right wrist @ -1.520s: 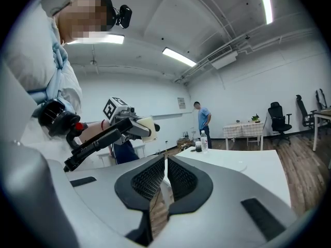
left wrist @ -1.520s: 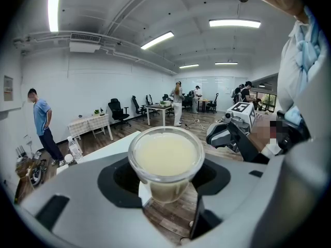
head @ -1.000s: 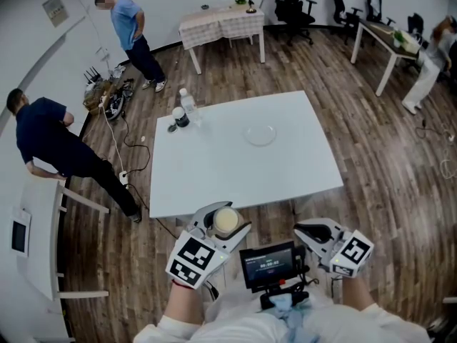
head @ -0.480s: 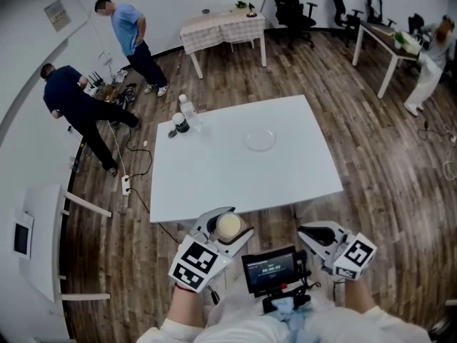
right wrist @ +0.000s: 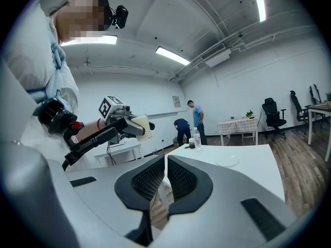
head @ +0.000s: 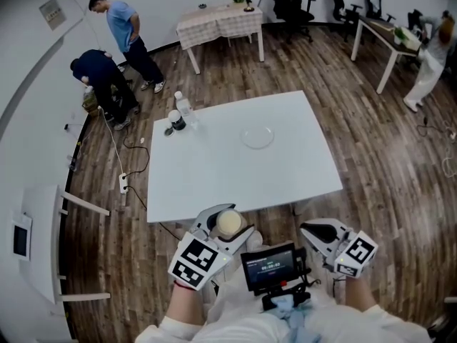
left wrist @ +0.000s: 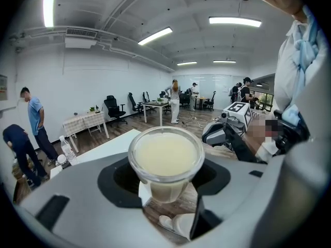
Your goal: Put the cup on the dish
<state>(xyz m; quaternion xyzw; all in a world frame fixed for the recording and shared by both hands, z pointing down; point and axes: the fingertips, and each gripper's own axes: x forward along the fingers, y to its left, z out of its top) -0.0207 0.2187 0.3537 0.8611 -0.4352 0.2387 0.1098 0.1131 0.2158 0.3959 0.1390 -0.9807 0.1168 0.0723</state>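
My left gripper [head: 227, 225] [left wrist: 165, 175] is shut on a clear cup [head: 228, 222] [left wrist: 165, 161] full of pale yellow drink, held upright near my body, short of the white table's [head: 214, 177] front edge. The cup [right wrist: 135, 127] also shows in the right gripper view, up at the left. A clear glass dish [head: 258, 136] [right wrist: 227, 160] lies on the table's far middle, well beyond both grippers. My right gripper [head: 319, 234] [right wrist: 166, 177] hangs at the lower right, off the table, its jaws shut with nothing between them.
A water bottle [head: 185, 109] and a dark jar [head: 176, 121] stand at the table's far left corner. Two people [head: 107, 77] are by the left wall near floor cables. Other tables and office chairs [head: 289, 6] stand at the back. A screen [head: 270, 266] sits at my chest.
Both grippers have stayed almost still, with the cup held the same way. The person in dark clothes at the left has walked toward the back wall and bent over.
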